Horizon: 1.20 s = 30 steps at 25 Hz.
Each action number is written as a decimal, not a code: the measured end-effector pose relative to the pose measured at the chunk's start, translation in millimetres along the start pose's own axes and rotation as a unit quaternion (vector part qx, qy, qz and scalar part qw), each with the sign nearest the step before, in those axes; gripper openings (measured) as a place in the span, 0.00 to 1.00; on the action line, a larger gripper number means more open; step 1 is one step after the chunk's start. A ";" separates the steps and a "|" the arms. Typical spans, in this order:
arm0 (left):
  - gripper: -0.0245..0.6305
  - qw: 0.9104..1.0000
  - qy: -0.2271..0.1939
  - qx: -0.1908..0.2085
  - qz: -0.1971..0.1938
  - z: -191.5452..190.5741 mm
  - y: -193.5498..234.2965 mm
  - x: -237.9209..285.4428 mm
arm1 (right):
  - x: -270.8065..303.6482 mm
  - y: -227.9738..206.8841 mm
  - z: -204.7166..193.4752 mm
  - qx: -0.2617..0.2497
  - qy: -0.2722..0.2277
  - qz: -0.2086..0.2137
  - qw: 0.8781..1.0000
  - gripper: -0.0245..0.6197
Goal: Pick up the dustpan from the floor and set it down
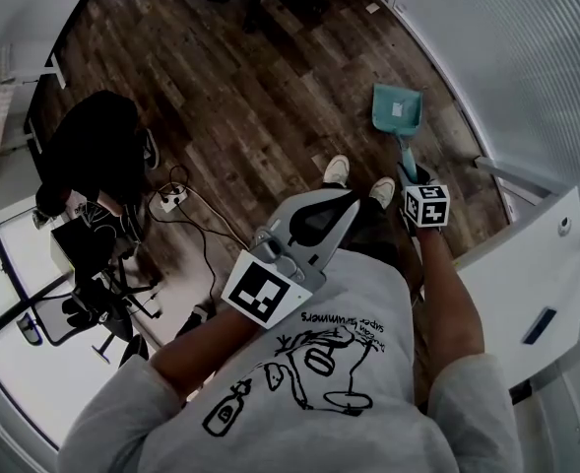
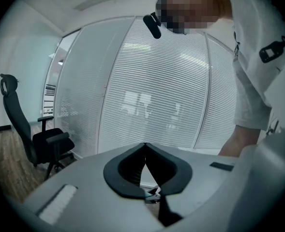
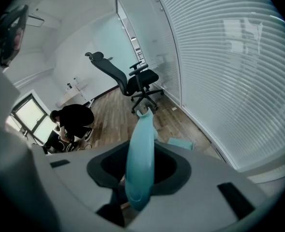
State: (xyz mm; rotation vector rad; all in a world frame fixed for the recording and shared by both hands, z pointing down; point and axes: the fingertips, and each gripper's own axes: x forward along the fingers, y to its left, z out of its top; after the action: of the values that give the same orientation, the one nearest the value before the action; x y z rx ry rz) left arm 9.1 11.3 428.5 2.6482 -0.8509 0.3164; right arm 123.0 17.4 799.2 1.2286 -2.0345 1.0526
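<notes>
The teal dustpan (image 1: 398,112) hangs out over the wooden floor by the blinds wall, its pan pointing away from me. My right gripper (image 1: 414,175) is shut on its long handle (image 3: 140,163), which runs up between the two black pads in the right gripper view. The pan's edge (image 3: 182,143) shows beyond the jaws. Whether the pan touches the floor I cannot tell. My left gripper (image 1: 347,205) is held in front of my chest, pointing forward. Its jaws (image 2: 145,145) meet at the tips with nothing between them.
A person in black (image 1: 91,156) crouches at the left by cables and a power strip (image 1: 171,201). A black office chair (image 3: 132,80) stands further along the curved blinds wall (image 1: 526,57). A white panel (image 1: 531,264) is close on my right. My shoes (image 1: 337,170) are just behind the dustpan.
</notes>
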 end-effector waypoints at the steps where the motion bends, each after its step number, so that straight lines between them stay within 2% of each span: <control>1: 0.04 1.000 -0.001 -0.001 0.000 0.7 0.4 0.4 | 0.2 1.4 -3.0 0.002 0.004 0.000 1.000 0.19; 11: 0.04 1.000 -0.003 0.002 0.001 1.0 1.0 1.8 | 1.2 9.7 -28.6 0.020 0.032 0.011 0.999 0.19; 17: 0.04 1.000 -0.006 0.001 0.001 2.9 2.1 3.4 | 2.4 6.0 -23.0 0.025 0.037 0.014 0.999 0.20; 22: 0.04 1.000 -0.014 0.000 0.002 10.1 5.0 1.4 | -0.4 8.0 -15.6 0.028 0.037 0.014 0.999 0.28; 30: 0.04 0.999 -0.034 0.006 -0.001 29.6 8.7 3.6 | -18.5 9.9 12.0 0.017 0.011 0.004 1.000 0.31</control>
State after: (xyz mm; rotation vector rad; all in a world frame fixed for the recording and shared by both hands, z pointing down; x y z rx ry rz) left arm 10.0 -8.6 404.6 2.6844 -0.8706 0.2340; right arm 121.7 19.0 775.1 1.2226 -2.0136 1.1046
